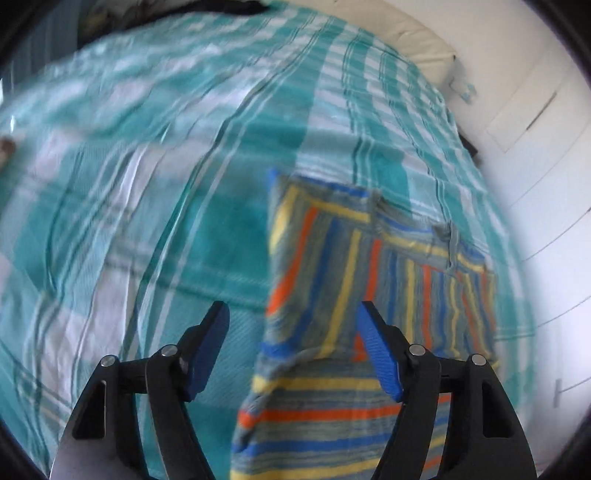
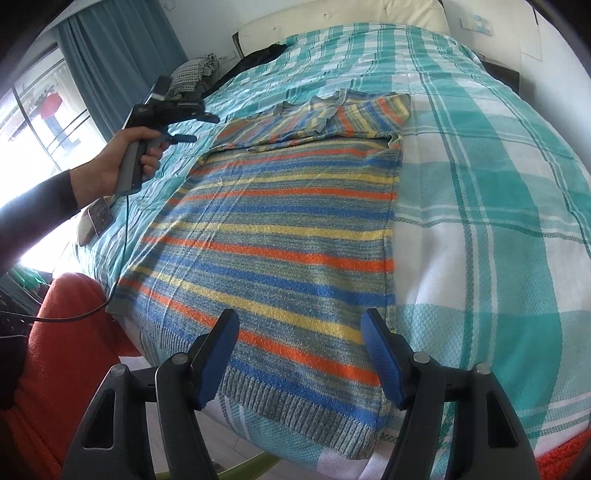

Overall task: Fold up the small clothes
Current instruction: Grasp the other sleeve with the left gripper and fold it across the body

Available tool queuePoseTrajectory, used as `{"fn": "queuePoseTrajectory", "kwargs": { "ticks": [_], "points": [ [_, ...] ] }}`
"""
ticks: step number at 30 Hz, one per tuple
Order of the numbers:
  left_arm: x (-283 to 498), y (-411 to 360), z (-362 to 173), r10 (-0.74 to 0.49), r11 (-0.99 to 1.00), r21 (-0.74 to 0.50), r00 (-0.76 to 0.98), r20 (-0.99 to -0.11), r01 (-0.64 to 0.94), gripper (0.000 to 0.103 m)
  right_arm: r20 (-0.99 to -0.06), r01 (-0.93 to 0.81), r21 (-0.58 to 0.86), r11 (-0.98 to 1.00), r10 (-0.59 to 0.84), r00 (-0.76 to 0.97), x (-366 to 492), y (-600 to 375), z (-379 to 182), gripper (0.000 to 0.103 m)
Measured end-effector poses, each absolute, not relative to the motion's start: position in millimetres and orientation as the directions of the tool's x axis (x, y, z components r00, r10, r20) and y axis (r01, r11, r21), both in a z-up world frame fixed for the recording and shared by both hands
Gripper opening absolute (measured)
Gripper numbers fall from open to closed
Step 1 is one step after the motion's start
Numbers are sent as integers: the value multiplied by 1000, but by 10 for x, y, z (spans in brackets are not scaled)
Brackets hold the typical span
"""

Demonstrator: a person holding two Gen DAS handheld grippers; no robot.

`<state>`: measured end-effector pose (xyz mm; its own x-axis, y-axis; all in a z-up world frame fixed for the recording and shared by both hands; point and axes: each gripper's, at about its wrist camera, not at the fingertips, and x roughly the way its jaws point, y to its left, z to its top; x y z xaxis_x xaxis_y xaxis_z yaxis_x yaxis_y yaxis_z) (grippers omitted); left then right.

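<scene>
A knitted sweater [image 2: 280, 229] with blue, orange and yellow stripes lies flat on the teal checked bedspread [image 2: 480, 221], its sleeves folded across the chest at the far end. My right gripper [image 2: 300, 314] hovers open over the ribbed hem, holding nothing. A hand [image 2: 125, 158] holds my left gripper [image 2: 201, 128] above the bed, left of the sweater's shoulder, and its fingers are apart. In the blurred left wrist view, the left gripper [image 1: 292, 308] is open and empty, with the sweater's [image 1: 325, 251] left edge below and ahead of it.
A phone-like object [image 2: 98, 218] lies on the bed's left edge, with a cable trailing down. A checked garment [image 2: 195, 74] and dark clothes [image 2: 258, 55] sit at the far end by the headboard [image 2: 332, 18]. Orange fabric [image 2: 66, 332] is at lower left, a curtain [image 2: 118, 55] beyond.
</scene>
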<state>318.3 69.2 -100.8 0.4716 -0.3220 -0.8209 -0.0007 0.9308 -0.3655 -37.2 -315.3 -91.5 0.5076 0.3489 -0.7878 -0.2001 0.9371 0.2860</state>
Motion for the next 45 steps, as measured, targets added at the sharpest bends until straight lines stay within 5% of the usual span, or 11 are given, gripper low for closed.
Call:
{"fn": "queuePoseTrajectory", "kwargs": {
  "ticks": [6, 7, 8, 13, 17, 23, 31, 33, 35, 38, 45],
  "points": [
    [3130, 596, -1196, -374, 922, -379, 412, -831, 74, 72, -809, -213, 264, 941, 336, 482, -327, -3076, -1007, 68],
    [3144, 564, -1236, -392, 915, -396, 408, -824, 79, 62, -812, -214, 261, 941, 334, 478, -326, -3062, -1018, 68],
    [3136, 508, -1281, -401, 913, -397, 398, -825, 96, 6, -816, -217, 254, 943, 329, 475, -327, -3046, -1028, 68],
    [3097, 569, -1387, -243, 969, -238, 419, -875, 64, 5, -820, -220, 238, 946, 317, 477, -365, -3035, -1029, 68],
    [3085, 652, -1393, -245, 968, -245, 412, -878, 54, 16, -818, -211, 254, 944, 326, 473, -345, -3080, -1036, 68],
    [2918, 709, -995, -204, 975, -218, 548, -812, 39, 52, -808, -198, 278, 940, 340, 480, -343, -3136, -1010, 68],
    [3121, 170, -1064, -317, 948, -264, 503, -804, 176, 59, -820, -194, 267, 944, 328, 468, -305, -3113, -1047, 68],
    [3138, 257, -1389, -202, 979, -172, 450, -870, 106, 53, -818, -188, 263, 946, 322, 476, -315, -3126, -1032, 68],
    [3021, 452, -1436, -261, 965, -237, 490, -832, 113, 50, -813, -176, 269, 947, 321, 485, -322, -3163, -1014, 68],
    [2842, 672, -1347, -197, 978, -202, 486, -852, 42, 63, -807, -155, 287, 945, 326, 492, -318, -3239, -1008, 68],
    [1777, 639, -980, -316, 948, -252, 496, -809, 193, 82, -795, -142, 301, 943, 330, 509, -297, -3274, -961, 68]
  ]
}}
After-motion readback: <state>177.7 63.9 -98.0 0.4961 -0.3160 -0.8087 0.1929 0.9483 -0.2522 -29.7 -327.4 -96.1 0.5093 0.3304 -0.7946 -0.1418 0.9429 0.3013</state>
